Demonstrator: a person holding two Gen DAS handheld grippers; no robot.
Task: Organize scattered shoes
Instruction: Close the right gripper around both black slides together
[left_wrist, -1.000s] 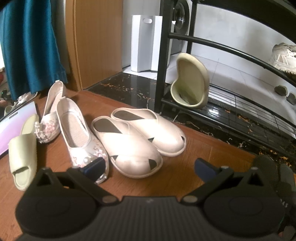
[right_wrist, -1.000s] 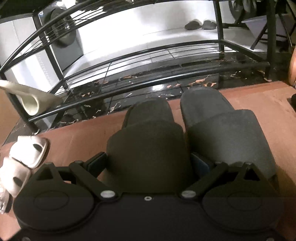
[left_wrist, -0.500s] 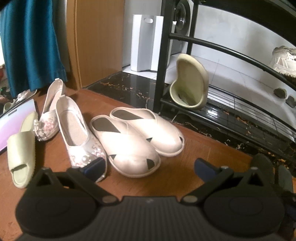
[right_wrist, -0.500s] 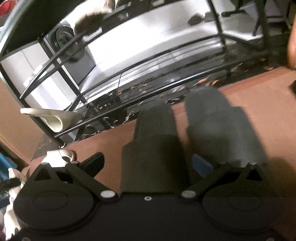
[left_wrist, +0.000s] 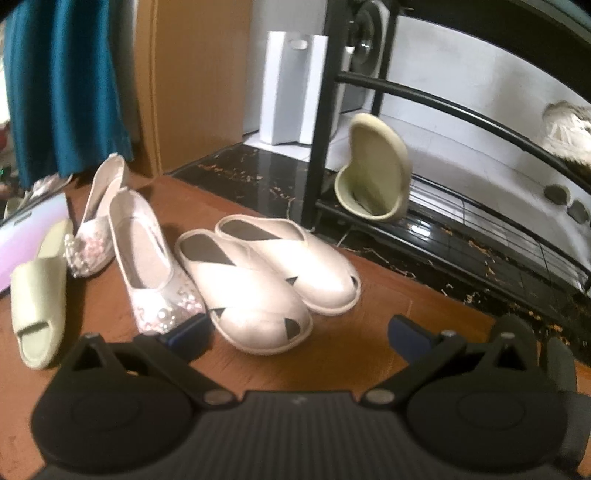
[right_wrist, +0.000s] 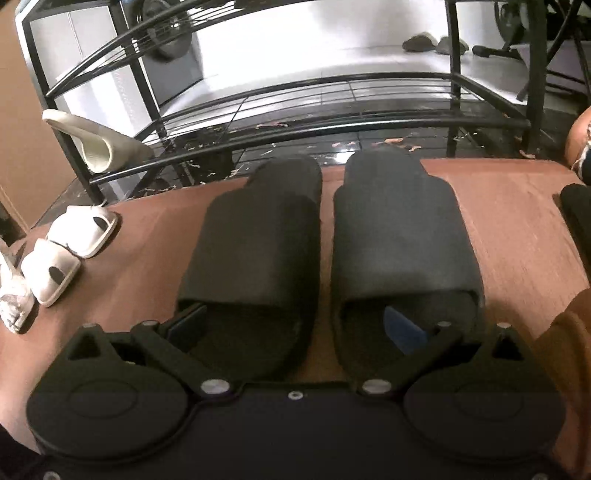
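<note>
Sitting side by side on the brown floor, just in front of the black metal shoe rack, the pair of dark grey slippers is the thing in hand: the left slipper and the right slipper are nearly touching, heels toward the camera. A second ago only the left one was lying between the fingers of the right claw; half a second ago the view was swinging up and blurring; now the claw is standing released and wide, one blue pad at the outer edge of the left slipper's heel and the other inside the right slipper's opening. That is looking like a repositioning to gather both slippers in one pinch, though nothing is gripped yet.

Outward to the left of the rack's near post, the white cross-strap slippers are lying as a pair, with the beaded pink flats beside them and one pale green slide farther off. Its mate is already propped on edge on the rack's lowest shelf. The left claw is hovering released above the floor, holding nothing, and its view is barely drifting across the second. Judging by this, most pairs are waiting to be shelved.
</note>
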